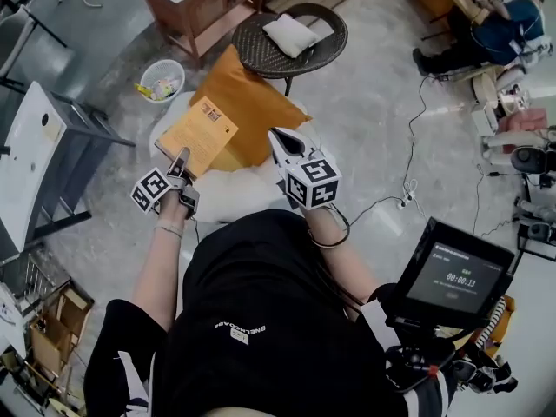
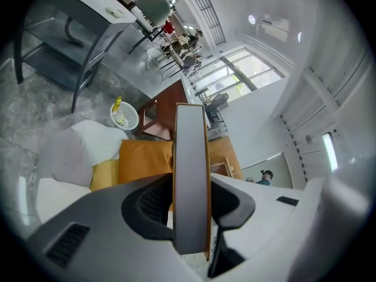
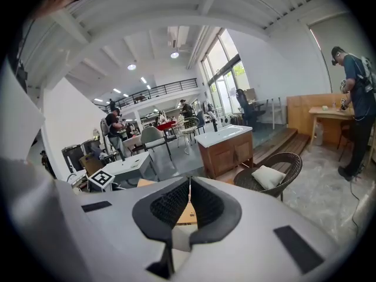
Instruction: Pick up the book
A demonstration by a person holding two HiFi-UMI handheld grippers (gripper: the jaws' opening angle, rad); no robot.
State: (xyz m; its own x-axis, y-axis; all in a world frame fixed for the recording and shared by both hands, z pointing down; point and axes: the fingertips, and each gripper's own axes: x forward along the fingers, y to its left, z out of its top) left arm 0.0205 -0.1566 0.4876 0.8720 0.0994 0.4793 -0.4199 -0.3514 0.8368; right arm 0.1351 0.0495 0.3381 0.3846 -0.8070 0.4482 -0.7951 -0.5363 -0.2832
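Between the fingers (image 2: 150, 203) of the left gripper (image 1: 180, 165), the orange book (image 2: 191, 157) sits edge-on, pinched at its near end. Apart from it, the right gripper (image 3: 188, 203) has its fingers pressed together, empty.

The book (image 1: 198, 133) sits between the jaws of the left gripper (image 1: 181, 160), with the right gripper (image 1: 283, 143) just to its right. Beyond both lies a cushion (image 1: 252, 102). A bin (image 1: 162, 81) stands left of it, and farther off a round chair (image 1: 326, 46) bears a pillow (image 1: 291, 35).
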